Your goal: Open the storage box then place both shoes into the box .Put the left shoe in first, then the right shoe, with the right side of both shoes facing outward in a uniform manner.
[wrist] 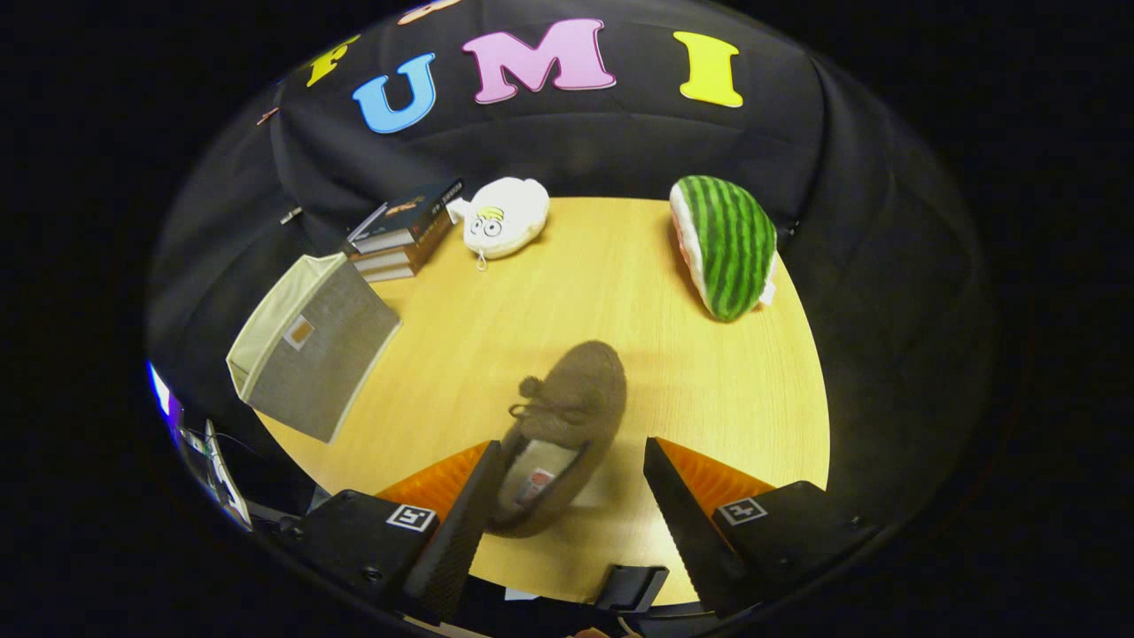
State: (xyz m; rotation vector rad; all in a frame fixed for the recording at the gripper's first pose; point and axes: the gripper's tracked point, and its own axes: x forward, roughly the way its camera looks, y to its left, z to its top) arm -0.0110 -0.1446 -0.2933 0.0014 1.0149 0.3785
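Note:
A brown fuzzy moccasin shoe (pixel 564 425) with a small bow lies on the wooden table (pixel 709 372), toe pointing away from me. Its heel end sits between my fingers, close against the left finger (pixel 461 523) and well apart from the right one. My gripper (pixel 571 465) is open, hovering over the shoe's heel opening. A grey fabric storage box (pixel 314 354) with a cream lining stands at the table's left side, beyond the left finger, its open top tipped leftward.
A stack of books (pixel 403 235) lies at the far left behind the box. A white plush toy (pixel 505 217) sits next to the books. A watermelon-slice plush (pixel 725 244) rests at the far right. The table's right edge runs close behind it.

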